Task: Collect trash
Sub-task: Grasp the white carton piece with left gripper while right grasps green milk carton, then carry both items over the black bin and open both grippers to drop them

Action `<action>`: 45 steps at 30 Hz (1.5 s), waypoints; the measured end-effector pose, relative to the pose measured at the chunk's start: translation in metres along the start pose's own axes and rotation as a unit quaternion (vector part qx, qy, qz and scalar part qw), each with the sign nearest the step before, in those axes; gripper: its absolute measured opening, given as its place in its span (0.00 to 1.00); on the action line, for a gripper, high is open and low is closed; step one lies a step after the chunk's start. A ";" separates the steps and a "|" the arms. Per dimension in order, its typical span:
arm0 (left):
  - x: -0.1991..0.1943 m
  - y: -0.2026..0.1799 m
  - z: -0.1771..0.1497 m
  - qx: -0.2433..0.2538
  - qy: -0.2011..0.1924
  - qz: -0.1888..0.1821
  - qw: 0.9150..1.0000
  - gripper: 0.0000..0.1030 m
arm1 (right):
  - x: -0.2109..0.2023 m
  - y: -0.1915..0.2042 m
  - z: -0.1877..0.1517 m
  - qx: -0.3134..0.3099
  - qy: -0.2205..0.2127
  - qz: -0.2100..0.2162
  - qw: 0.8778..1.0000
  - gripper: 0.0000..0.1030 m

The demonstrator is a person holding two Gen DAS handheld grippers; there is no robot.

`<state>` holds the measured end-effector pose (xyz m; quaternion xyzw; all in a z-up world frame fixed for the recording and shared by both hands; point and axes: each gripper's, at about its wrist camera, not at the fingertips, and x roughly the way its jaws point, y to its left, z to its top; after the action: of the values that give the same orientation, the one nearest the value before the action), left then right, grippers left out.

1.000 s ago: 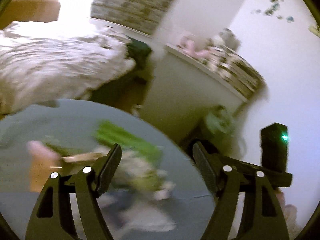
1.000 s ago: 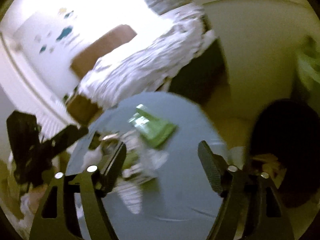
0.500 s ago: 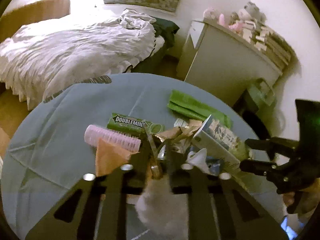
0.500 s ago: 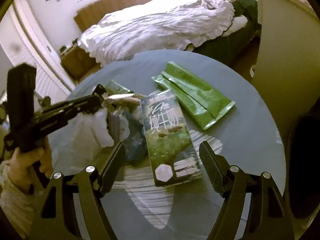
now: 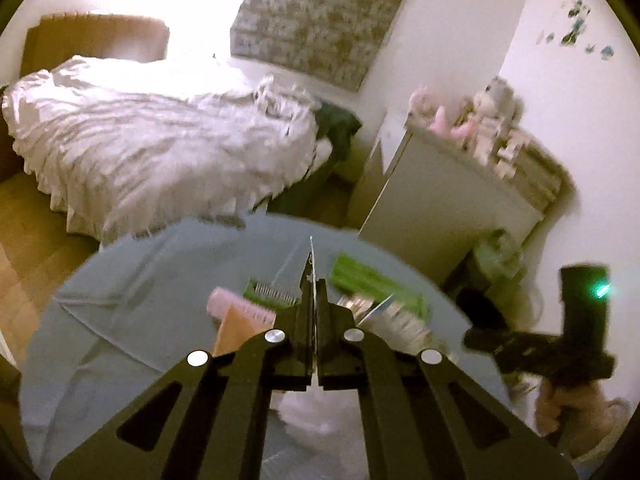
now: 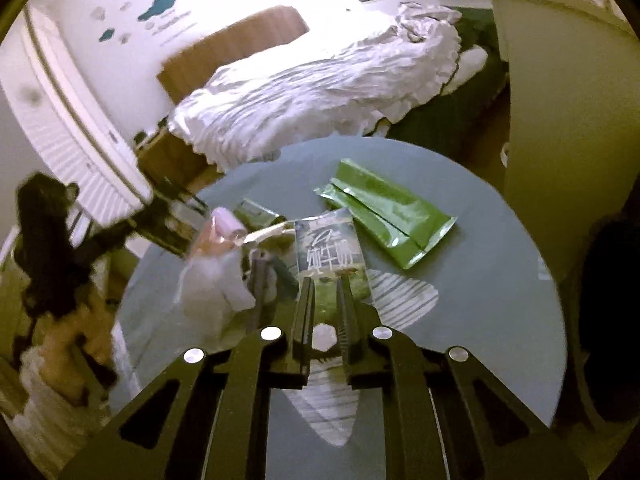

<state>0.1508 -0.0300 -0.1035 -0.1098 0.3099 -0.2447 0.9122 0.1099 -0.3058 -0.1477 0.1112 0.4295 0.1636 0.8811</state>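
Half a second ago the right gripper (image 6: 325, 280) stood wide open over the carton (image 6: 330, 258); now its jaws pinch the carton's near end, so a lift looks next. The left gripper (image 5: 313, 280) remains clamped on a thin wrapper (image 5: 311, 256), raised off the pile. Other litter lies on the round grey table (image 6: 492, 300); a bed (image 5: 152, 148) stands beyond
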 end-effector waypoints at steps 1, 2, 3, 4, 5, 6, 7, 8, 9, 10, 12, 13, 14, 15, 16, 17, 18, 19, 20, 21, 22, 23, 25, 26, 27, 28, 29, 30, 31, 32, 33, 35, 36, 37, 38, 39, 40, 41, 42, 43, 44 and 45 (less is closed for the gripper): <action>-0.006 -0.002 0.004 0.000 -0.007 -0.002 1.000 0.02 | 0.001 0.002 0.000 -0.005 0.007 -0.007 1.000 0.12; -0.015 -0.005 0.008 0.000 -0.015 -0.006 1.000 0.02 | 0.003 0.003 0.001 -0.005 0.012 -0.010 1.000 0.18; -0.021 -0.009 0.011 0.001 -0.020 -0.009 1.000 0.02 | 0.005 0.005 0.000 -0.006 0.018 -0.010 1.000 0.26; -0.028 -0.013 0.014 0.004 -0.026 -0.012 1.000 0.02 | 0.011 0.006 0.000 -0.007 0.027 -0.013 1.000 0.50; -0.032 -0.016 0.015 0.006 -0.029 -0.014 0.999 0.02 | 0.015 0.009 -0.001 -0.012 0.029 -0.018 0.999 0.74; -0.037 -0.020 0.016 0.011 -0.032 -0.016 0.999 0.02 | 0.019 0.013 -0.002 -0.021 0.029 -0.024 0.999 0.79; -0.040 -0.024 0.016 0.014 -0.034 -0.018 0.999 0.02 | 0.024 0.016 -0.002 -0.034 0.029 -0.031 0.998 0.79; -0.043 -0.026 0.016 0.016 -0.034 -0.021 0.999 0.02 | 0.035 0.021 -0.003 -0.052 0.040 -0.049 0.997 0.79; -0.045 -0.027 0.015 0.017 -0.034 -0.023 0.999 0.02 | 0.042 0.023 -0.004 -0.062 0.049 -0.059 0.995 0.78; -0.047 -0.030 0.015 0.020 -0.035 -0.026 0.999 0.02 | 0.049 0.025 -0.004 -0.068 0.055 -0.063 0.994 0.66; -0.049 -0.035 0.013 0.023 -0.035 -0.032 0.999 0.02 | 0.064 0.025 -0.006 -0.072 0.075 -0.070 0.992 0.51; -0.049 -0.035 0.013 0.025 -0.035 -0.033 0.999 0.02 | 0.065 0.025 -0.007 -0.071 0.073 -0.068 0.992 0.50; -0.050 -0.036 0.012 0.027 -0.034 -0.035 0.998 0.02 | 0.064 0.024 -0.007 -0.067 0.068 -0.062 0.994 0.49; -0.050 -0.038 0.012 0.029 -0.033 -0.038 0.998 0.02 | 0.061 0.023 -0.007 -0.059 0.064 -0.055 0.995 0.49; -0.050 -0.038 0.011 0.030 -0.033 -0.039 0.998 0.02 | 0.056 0.020 -0.006 -0.047 0.055 -0.043 0.996 0.49; -0.049 -0.040 0.011 0.031 -0.031 -0.041 0.998 0.02 | 0.046 0.016 -0.005 -0.026 0.042 -0.021 0.999 0.49; -0.048 -0.041 0.011 0.032 -0.030 -0.044 0.998 0.02 | 0.034 0.011 -0.003 -0.004 0.027 0.006 1.000 0.49; -0.045 -0.043 0.010 0.033 -0.028 -0.046 0.998 0.02 | 0.024 0.008 -0.001 0.012 0.014 0.026 1.000 0.49; -0.042 -0.045 0.010 0.032 -0.025 -0.049 0.998 0.02 | 0.009 0.003 0.001 0.034 -0.006 0.052 0.998 0.49; -0.040 -0.046 0.010 0.031 -0.023 -0.053 0.998 0.02 | -0.006 -0.001 0.002 0.050 -0.026 0.070 0.996 0.48; -0.036 -0.049 0.009 0.031 -0.020 -0.056 0.998 0.02 | -0.019 -0.006 0.002 0.065 -0.046 0.085 0.993 0.48; -0.030 -0.054 0.008 0.033 -0.017 -0.060 0.998 0.02 | -0.036 -0.013 0.002 0.081 -0.069 0.098 0.990 0.49; -0.015 -0.065 0.005 0.034 -0.006 -0.071 0.997 0.02 | -0.062 -0.025 0.000 0.099 -0.103 0.101 0.985 0.49; -0.010 -0.069 0.003 0.034 -0.001 -0.077 0.996 0.02 | -0.079 -0.034 -0.003 0.111 -0.124 0.100 0.981 0.49; -0.003 -0.075 0.002 0.033 0.005 -0.084 0.996 0.02 | -0.089 -0.042 -0.005 0.119 -0.137 0.096 0.979 0.49; 0.007 -0.084 0.001 0.033 0.011 -0.095 0.995 0.02 | -0.104 -0.054 -0.009 0.129 -0.154 0.085 0.976 0.49; 0.014 -0.091 0.000 0.033 0.015 -0.101 0.994 0.02 | -0.114 -0.062 -0.012 0.135 -0.166 0.073 0.974 0.49; 0.022 -0.097 0.000 0.033 0.020 -0.108 0.993 0.02 | -0.125 -0.073 -0.017 0.144 -0.180 0.060 0.971 0.49; 0.031 -0.105 0.000 0.031 0.024 -0.116 0.992 0.02 | -0.132 -0.081 -0.020 0.151 -0.188 0.053 0.969 0.49; 0.043 -0.114 -0.001 0.030 0.032 -0.127 0.991 0.02 | -0.144 -0.098 -0.026 0.166 -0.201 0.043 0.965 0.49; 0.053 -0.122 -0.001 0.030 0.038 -0.135 0.990 0.02 | -0.150 -0.106 -0.030 0.174 -0.207 0.034 0.962 0.49; 0.074 -0.144 -0.002 0.035 0.051 -0.151 0.987 0.02 | -0.162 -0.132 -0.039 0.197 -0.220 0.008 0.955 0.49; 0.083 -0.154 -0.003 0.040 0.055 -0.159 0.985 0.02 | -0.166 -0.143 -0.043 0.207 -0.223 0.001 0.953 0.49; 0.092 -0.165 -0.004 0.045 0.060 -0.166 0.983 0.02 | -0.171 -0.156 -0.049 0.219 -0.228 -0.010 0.949 0.49; 0.105 -0.182 -0.006 0.052 0.068 -0.180 0.980 0.02 | -0.172 -0.165 -0.052 0.225 -0.230 -0.019 0.947 0.49; 0.112 -0.192 -0.007 0.057 0.073 -0.186 0.978 0.02 | -0.174 -0.175 -0.056 0.231 -0.231 -0.031 0.945 0.49; 0.120 -0.202 -0.008 0.062 0.079 -0.193 0.976 0.02 | -0.172 -0.181 -0.058 0.236 -0.231 -0.036 0.943 0.49; 0.131 -0.215 -0.010 0.069 0.086 -0.203 0.973 0.02 | -0.172 -0.192 -0.061 0.243 -0.232 -0.047 0.941 0.49; 0.141 -0.228 -0.012 0.076 0.093 -0.212 0.970 0.02 | -0.172 -0.203 -0.064 0.249 -0.230 -0.054 0.939 0.49; 0.149 -0.239 -0.015 0.082 0.099 -0.219 0.967 0.02 | -0.171 -0.210 -0.065 0.254 -0.230 -0.058 0.938 0.49; 0.158 -0.250 -0.020 0.089 0.107 -0.225 0.964 0.02 | -0.170 -0.220 -0.069 0.263 -0.229 -0.064 0.935 0.49; 0.166 -0.259 -0.023 0.095 0.114 -0.230 0.962 0.02 | -0.167 -0.228 -0.070 0.269 -0.227 -0.068 0.934 0.49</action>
<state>0.1527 -0.3378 -0.1150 -0.0627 0.3534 -0.4869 0.7963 0.0019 -0.5757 -0.1467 0.3489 0.2524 -0.0476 0.9013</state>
